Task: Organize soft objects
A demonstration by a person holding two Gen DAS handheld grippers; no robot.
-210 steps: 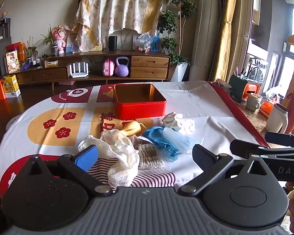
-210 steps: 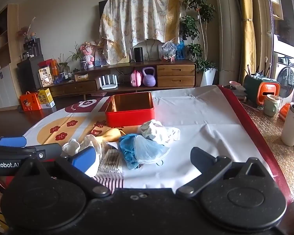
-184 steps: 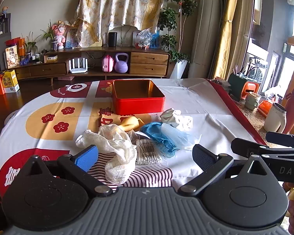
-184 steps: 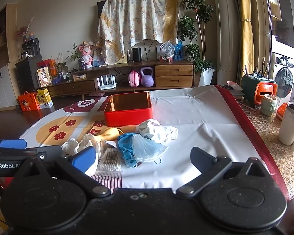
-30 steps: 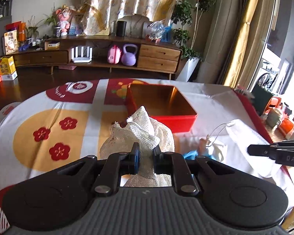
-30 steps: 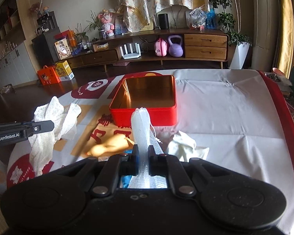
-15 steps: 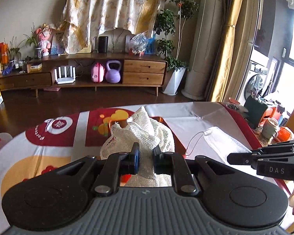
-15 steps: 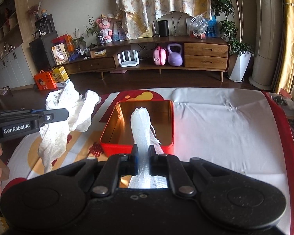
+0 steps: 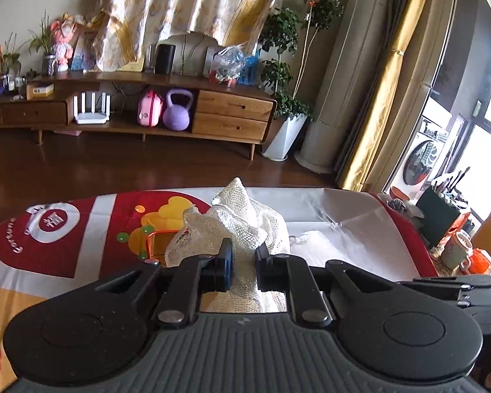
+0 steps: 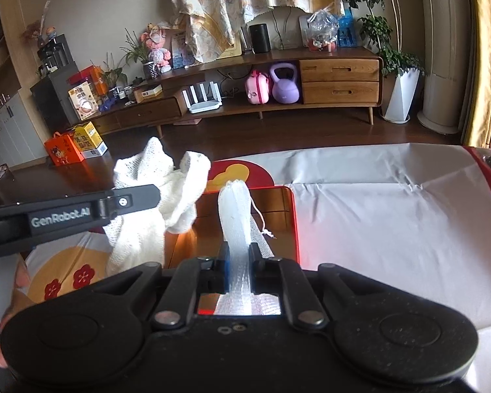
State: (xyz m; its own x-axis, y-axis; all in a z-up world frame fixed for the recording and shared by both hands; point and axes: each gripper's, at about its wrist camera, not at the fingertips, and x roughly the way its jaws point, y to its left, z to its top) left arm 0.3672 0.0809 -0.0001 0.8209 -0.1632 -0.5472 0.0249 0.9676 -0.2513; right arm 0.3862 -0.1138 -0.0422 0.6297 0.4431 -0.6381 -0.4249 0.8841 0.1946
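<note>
While my left hand-held gripper [image 9: 242, 260] pinches the cream mesh cloth [image 9: 235, 219] between its narrowed fingers, the cloth bunches upward in a peak and hangs down behind the pads, raised off the surface [image 9: 343, 216]. Seen from the right wrist view, the same cream mesh cloth [image 10: 160, 180] hangs at the left edge of the red tin [image 10: 293, 226], with its lower folds draped over the near left part of the surface. My right hand-held gripper [image 10: 238, 267] is closed on the white net pouch [image 10: 235, 216], which stands up as a narrow column above the tin's open interior; a thin drawstring [image 10: 262, 222] trails from its right side. Both items are therefore held aloft at the tin, the cloth to the left and the pouch near the centre. Covering the surface is a white and red patterned tablecloth [image 10: 392, 203]. Farther off stands a wooden sideboard [image 10: 340, 75] with a purple kettlebell [image 10: 284, 85] beneath it.
</note>
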